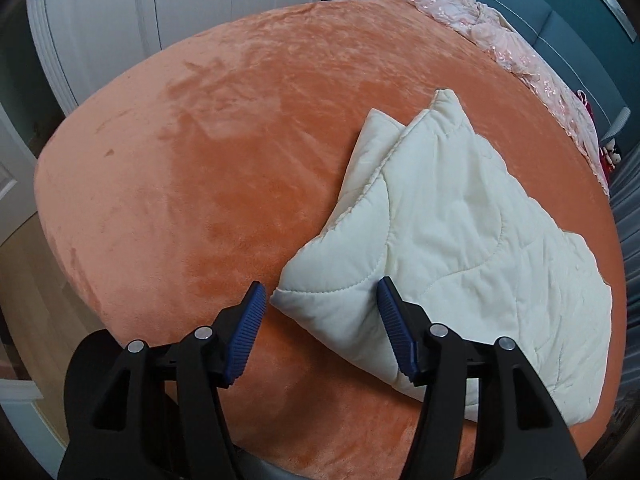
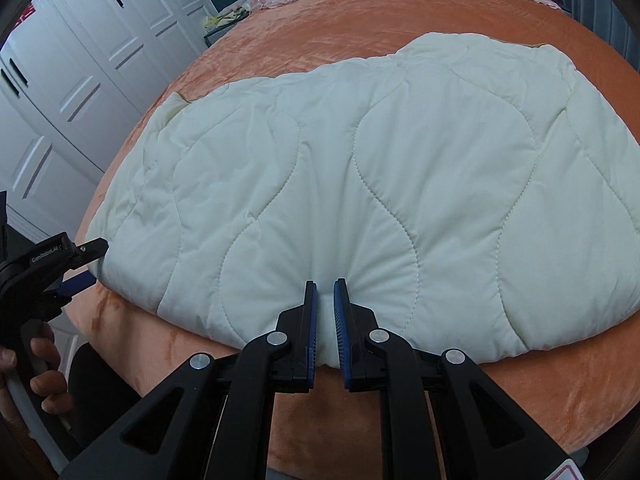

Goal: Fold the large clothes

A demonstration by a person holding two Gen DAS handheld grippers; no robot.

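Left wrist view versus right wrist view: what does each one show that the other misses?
Only the left wrist view shows the left tongs open, straddling the near corner of the cream quilted garment. Only the right wrist view shows the right tongs pinching the garment's near edge, the white wardrobe, and the person's hand. Both show the garment on the orange blanket and the pink lace fabric beyond.
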